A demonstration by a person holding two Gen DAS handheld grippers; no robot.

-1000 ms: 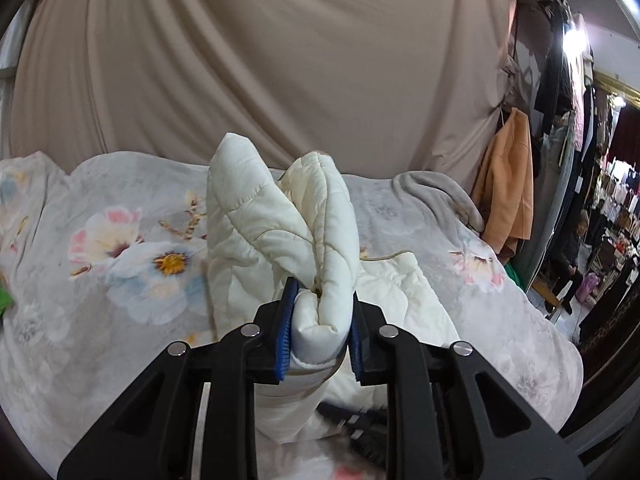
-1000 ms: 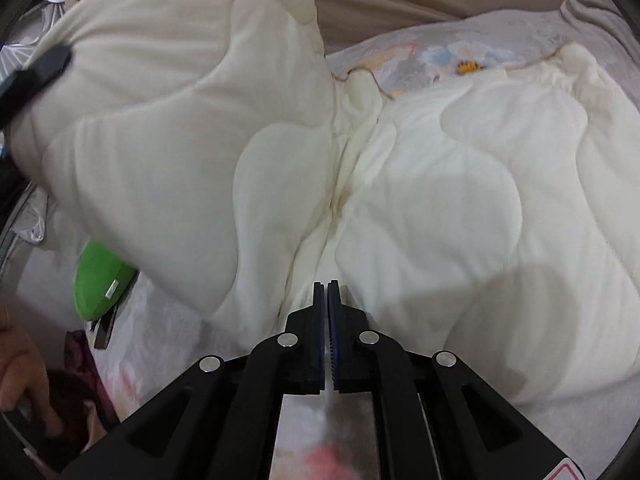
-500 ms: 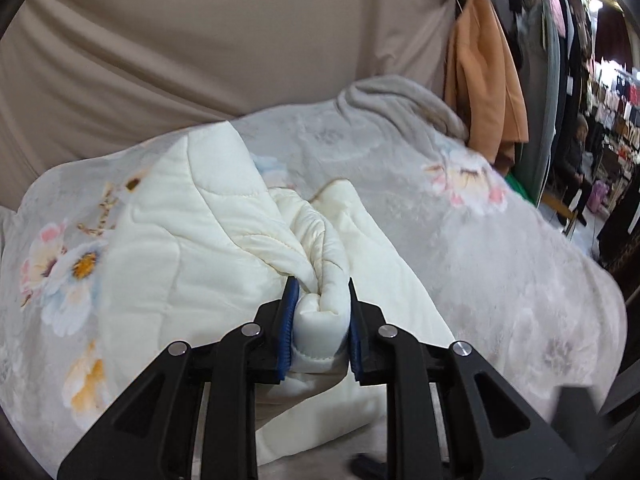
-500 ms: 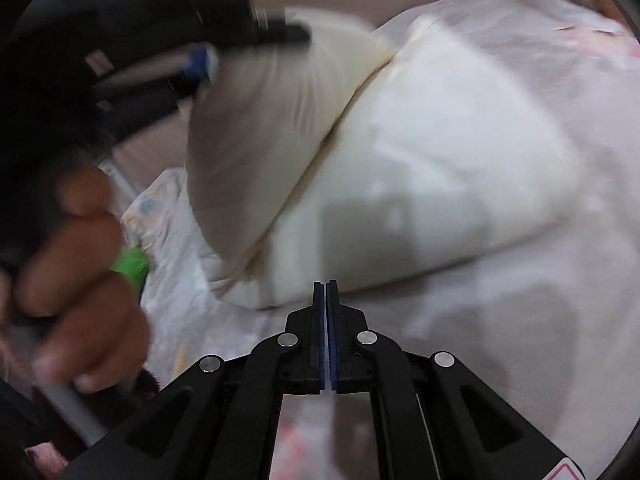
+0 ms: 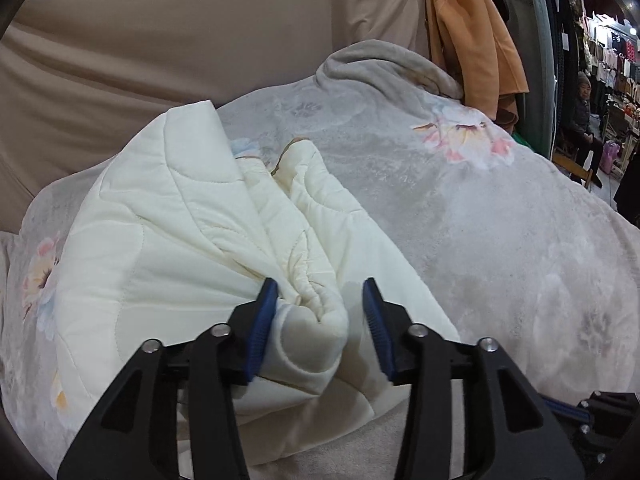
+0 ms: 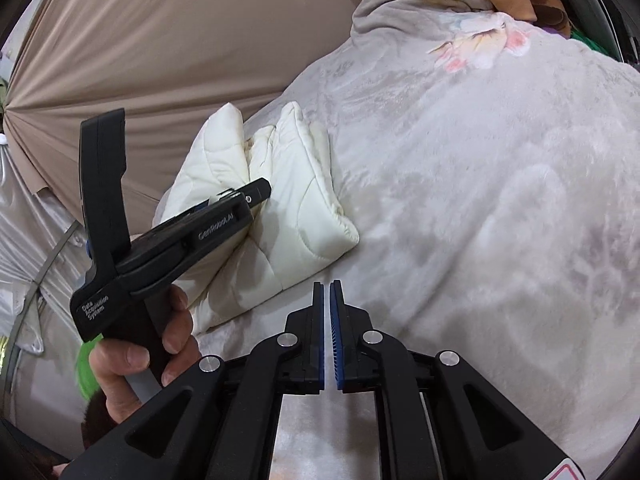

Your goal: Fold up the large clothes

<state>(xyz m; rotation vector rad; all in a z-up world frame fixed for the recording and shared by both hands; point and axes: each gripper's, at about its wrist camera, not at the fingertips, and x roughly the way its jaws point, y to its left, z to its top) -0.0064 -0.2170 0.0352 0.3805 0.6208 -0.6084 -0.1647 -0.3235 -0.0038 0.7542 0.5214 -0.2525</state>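
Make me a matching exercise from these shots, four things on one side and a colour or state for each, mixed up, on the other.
1. quilted jacket
2. hanging coat
3. left gripper
4. right gripper

A. orange
B. jaws nearly closed, nothing between
C. cream, bundled on the floral blanket
D. jaws apart around a cuff

Pairs: 1-C, 2-A, 3-D, 4-B

My fingers (image 5: 262, 318): black, blue ribbed pads, silver screws.
My left gripper (image 6: 256, 194): black, white lettering on handle.
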